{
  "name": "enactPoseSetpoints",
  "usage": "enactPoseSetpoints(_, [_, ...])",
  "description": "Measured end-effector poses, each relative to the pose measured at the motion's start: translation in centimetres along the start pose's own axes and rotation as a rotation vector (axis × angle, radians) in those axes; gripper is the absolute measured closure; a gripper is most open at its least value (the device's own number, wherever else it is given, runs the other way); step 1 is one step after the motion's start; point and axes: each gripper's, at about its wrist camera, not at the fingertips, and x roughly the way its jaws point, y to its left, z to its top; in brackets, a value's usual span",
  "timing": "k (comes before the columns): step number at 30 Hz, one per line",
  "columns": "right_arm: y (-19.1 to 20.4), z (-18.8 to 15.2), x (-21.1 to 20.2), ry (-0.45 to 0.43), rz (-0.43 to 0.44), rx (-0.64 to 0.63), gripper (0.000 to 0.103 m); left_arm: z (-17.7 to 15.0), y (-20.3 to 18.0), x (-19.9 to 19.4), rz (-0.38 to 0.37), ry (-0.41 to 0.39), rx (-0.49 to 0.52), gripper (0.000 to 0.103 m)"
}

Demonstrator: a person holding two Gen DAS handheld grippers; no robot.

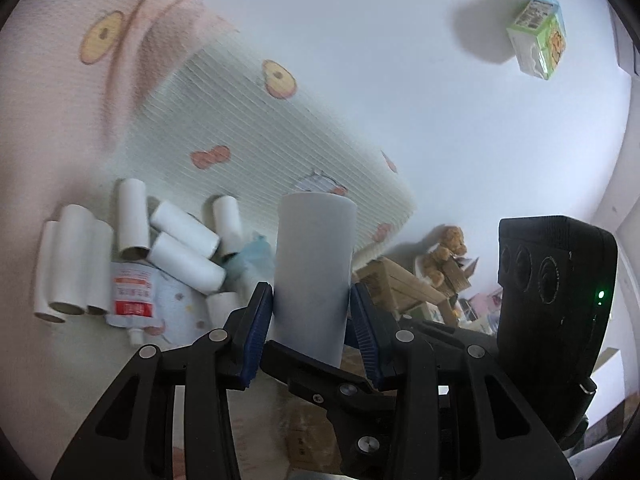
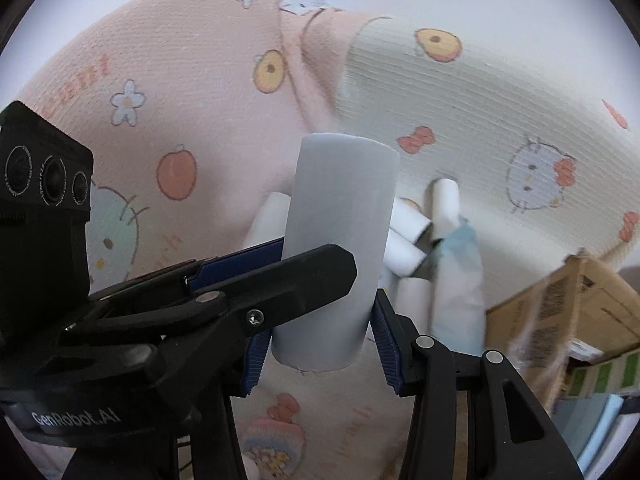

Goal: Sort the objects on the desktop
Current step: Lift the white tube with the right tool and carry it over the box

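above patterned cloth (image 2: 192,80), both grippers clamp tube (image 2: 340,240).

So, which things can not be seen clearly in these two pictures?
- Left wrist view: the pouch's print, too blurred to read.
- Left wrist view: the brown toy, small and soft; its kind is unclear.
- Right wrist view: the cardboard box, smeared by motion and cut by the edge.

Each camera sits right behind its own gripper and looks down along the fingers at a pink blanket (image 2: 192,80). Both are very close to one white tube (image 1: 314,276) (image 2: 340,248). Both also see the tube pile (image 1: 132,256) (image 2: 408,240).
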Motion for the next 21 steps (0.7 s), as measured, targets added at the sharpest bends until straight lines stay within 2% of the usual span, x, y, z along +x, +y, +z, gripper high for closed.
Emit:
enactPoseSetpoints(3, [-0.9,0.0,-0.8,0.005,-0.023,0.005,0.058,0.1,-1.5,0.7,-0.007,0.015,0.036,0.059])
enactPoseSetpoints(5, [-1.6,0.0,-1.3,0.009,-0.04,0.013,0.058,0.2,-2.7,1.4,0.013,0.034,0.072,0.059])
enactPoseSetpoints(11, [-3.6,0.0,-3.0,0.002,-0.127,-0.004,0.058,0.7,-6.3,3.4,0.022,0.078,0.17,0.059])
enactPoseSetpoints(21, [-9.0,-1.5,-6.6,-0.036,-0.149,0.089,0.058,0.5,-11.1,7.5,-0.035,0.186,0.236,0.059])
